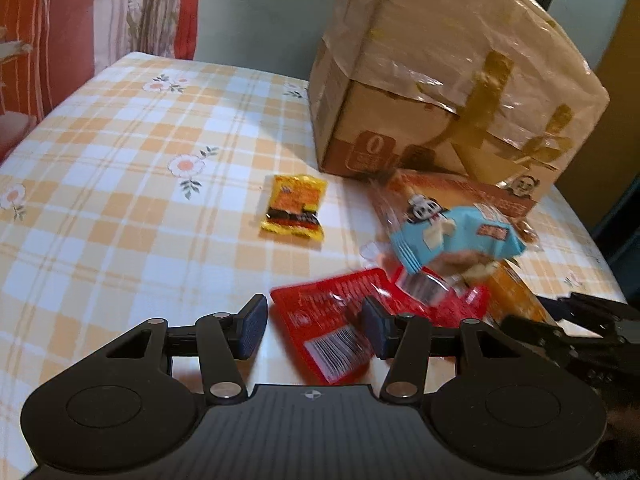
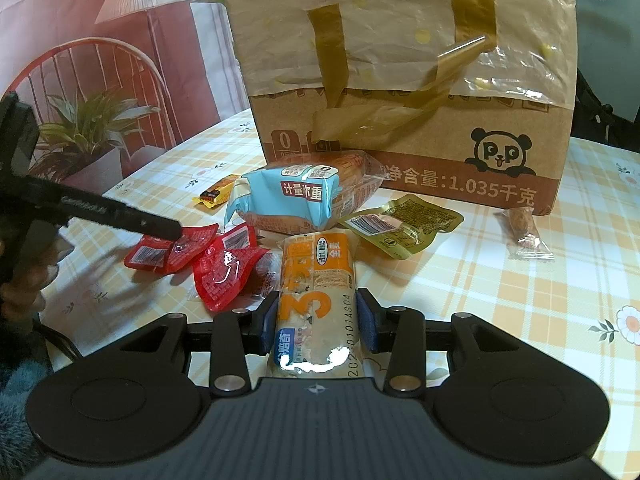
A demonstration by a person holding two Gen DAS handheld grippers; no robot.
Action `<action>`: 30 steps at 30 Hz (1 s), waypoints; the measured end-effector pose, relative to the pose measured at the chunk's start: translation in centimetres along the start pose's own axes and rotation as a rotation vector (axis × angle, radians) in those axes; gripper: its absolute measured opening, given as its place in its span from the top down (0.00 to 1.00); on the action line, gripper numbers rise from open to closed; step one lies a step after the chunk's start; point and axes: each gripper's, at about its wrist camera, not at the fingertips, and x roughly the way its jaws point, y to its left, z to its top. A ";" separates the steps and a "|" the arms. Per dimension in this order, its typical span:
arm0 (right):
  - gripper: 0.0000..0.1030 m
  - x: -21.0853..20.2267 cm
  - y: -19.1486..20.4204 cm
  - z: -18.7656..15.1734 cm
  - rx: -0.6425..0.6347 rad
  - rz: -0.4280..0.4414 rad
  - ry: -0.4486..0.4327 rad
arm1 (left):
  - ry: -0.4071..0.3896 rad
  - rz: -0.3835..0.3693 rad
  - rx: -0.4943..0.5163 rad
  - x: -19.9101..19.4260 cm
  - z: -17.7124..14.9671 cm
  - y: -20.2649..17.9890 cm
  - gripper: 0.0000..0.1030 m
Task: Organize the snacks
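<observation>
We see the checked tablecloth point(image 1: 120, 168) lying bare across its whole left half, out to the rounded far corner by the curtain point(image 1: 60, 20); that is where the open room is. The right half is crowded. A taped cardboard box point(image 2: 400, 92) stands at the back, and the snacks lie heaped against its front. A yellow packet point(image 1: 294, 210) lies alone, a little clear of the heap on the open side. The blue-wrapped bread point(image 2: 288, 200) leans on the box, two red packets point(image 2: 200, 256) lie in front of it, an olive pouch point(image 2: 400, 224) sits to its right, and a small clear-wrapped sweet point(image 2: 524, 232) lies apart near the box's right corner.

Our left gripper point(image 1: 314, 330) tilts down over the near red packet point(image 1: 332, 324). Its jaws stand part open with the packet's edge between them, and the pads do not press on it. In the right view one black finger point(image 2: 152, 222) rests its tip on that packet.

Our right gripper point(image 2: 318, 322) points down at the table, its pads closed on both sides of a long orange-and-white snack bar point(image 2: 316, 292), which runs from the heap back toward the camera.
</observation>
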 end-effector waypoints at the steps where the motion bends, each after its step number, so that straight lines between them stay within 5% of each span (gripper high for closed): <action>1: 0.59 0.0 0.0 0.0 0.000 0.000 0.000 | 0.004 -0.001 0.012 -0.1 -0.1 -0.2 0.47; 16: 0.59 0.0 -0.1 0.0 0.001 0.001 0.000 | -0.007 0.162 0.272 -1.1 -2.6 -3.8 0.31; 30: 0.59 -0.1 0.0 0.0 0.004 0.002 0.000 | -0.047 0.288 0.144 0.7 0.2 -3.2 0.26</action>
